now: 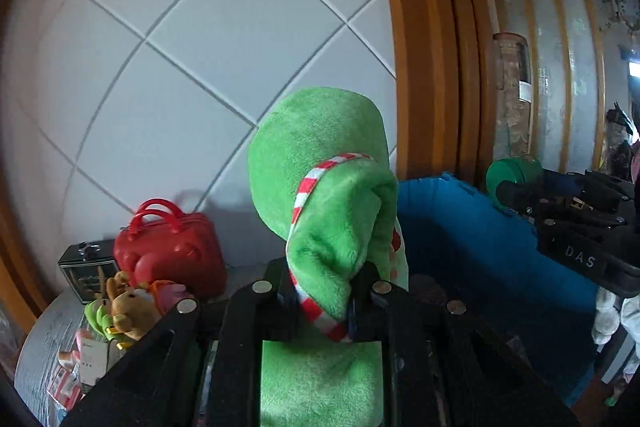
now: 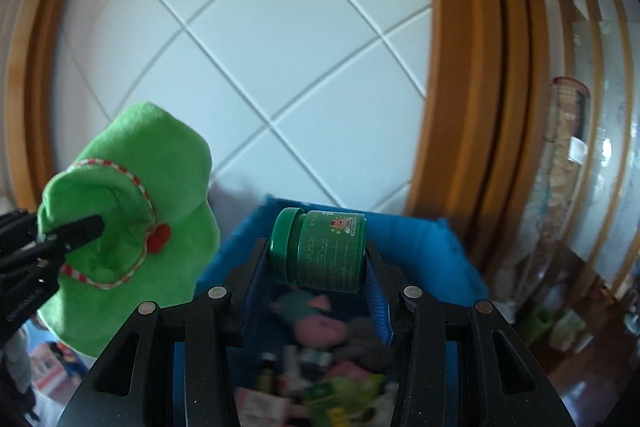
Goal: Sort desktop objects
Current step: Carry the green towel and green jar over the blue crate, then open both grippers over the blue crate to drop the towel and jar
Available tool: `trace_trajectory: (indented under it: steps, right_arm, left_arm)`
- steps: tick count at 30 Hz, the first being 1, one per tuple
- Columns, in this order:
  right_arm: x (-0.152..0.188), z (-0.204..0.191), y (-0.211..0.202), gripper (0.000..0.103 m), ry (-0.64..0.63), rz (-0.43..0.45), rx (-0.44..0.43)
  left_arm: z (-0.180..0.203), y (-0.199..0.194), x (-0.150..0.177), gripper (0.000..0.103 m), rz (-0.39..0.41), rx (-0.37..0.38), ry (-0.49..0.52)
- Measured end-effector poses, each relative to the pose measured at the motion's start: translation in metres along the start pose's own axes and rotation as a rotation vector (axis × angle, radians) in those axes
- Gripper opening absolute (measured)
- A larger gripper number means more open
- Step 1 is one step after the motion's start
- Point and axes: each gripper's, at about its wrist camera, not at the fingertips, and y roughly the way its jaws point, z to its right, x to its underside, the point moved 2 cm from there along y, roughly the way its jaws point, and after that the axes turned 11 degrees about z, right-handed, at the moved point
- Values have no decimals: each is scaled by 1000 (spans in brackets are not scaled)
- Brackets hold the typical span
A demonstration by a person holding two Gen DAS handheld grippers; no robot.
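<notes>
Black fingers of the left gripper (image 1: 320, 291) fill the bottom of the left wrist view, pinched tight on a green plush hat (image 1: 324, 195) with a red-and-white striped trim; the fabric bunches between the pads and rises above them, held up in the air in front of a white tiled wall (image 1: 180, 47). Just behind and to the right of the hat stands a blue bin (image 1: 460, 227), its inside mostly hidden from this side. At the right edge the right gripper (image 1: 516, 193) reaches in, carrying a green jar (image 1: 512, 175) above the bin's far rim. On the grey tabletop (image 1: 40, 355) at the lower left sit a red toy handbag (image 1: 172, 251), a dark box (image 1: 86, 271) beside it, a cluster of small plush toys (image 1: 128, 311) and some cards or packets too small to read.

From the right wrist view, the right gripper (image 2: 318, 255) has its fingers partly apart and clamped on the green jar (image 2: 320, 251), which lies on its side with the lid to the left. Below it the blue bin (image 2: 440, 247) opens toward the camera; it holds a pink and grey plush toy (image 2: 320, 323), several small bottles and green and pink packets, all blurred. At the left, the left gripper (image 2: 80, 227) holds the green plush hat (image 2: 132, 195) beside the bin's left edge.
</notes>
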Motion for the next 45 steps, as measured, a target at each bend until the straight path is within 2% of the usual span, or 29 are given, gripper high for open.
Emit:
trace_trajectory:
  steps: [2,4,6,9,12,13,16,18,24,30,36,38,40,45]
  right_arm:
    - [8,22,16,43,-13,-37,36]
    - [21,42,36,43,-45,-90,85]
    - [38,56,57,43,-39,-155,97]
    - [65,71,78,43,-30,-245,121]
    - [96,79,98,43,-21,-330,127]
    - [110,79,108,43,-21,-393,123]
    - [140,82,117,43,34,-546,75]
    - [150,74,113,43,17,-595,82]
    - [166,67,115,44,-18,-655,73]
    - [170,66,118,44,-30,-681,71]
    - [182,73,135,46,-59,-746,58]
    - [184,73,136,55,-66,-758,57]
    - [185,72,136,75,-74,-764,57]
    - [186,72,136,88,-80,-773,59]
  left_arm:
    - [29,20,-7,16,-47,36,-3]
    - [49,43,1,16,-99,52,11]
    - [70,65,11,16,-154,59,45]
    - [98,103,36,16,-279,73,92]
    - [112,132,64,16,-387,74,132]
    - [115,140,73,16,-418,75,135]
    - [119,159,105,16,-581,100,94]
    - [118,163,118,16,-644,124,61]
    - [113,167,130,18,-689,102,60]
    - [114,171,142,21,-747,122,53]
    - [116,174,154,21,-810,135,62]
    - [118,175,159,21,-831,136,73]
    - [120,175,161,21,-842,135,81]
    - [119,176,165,21,-855,112,93]
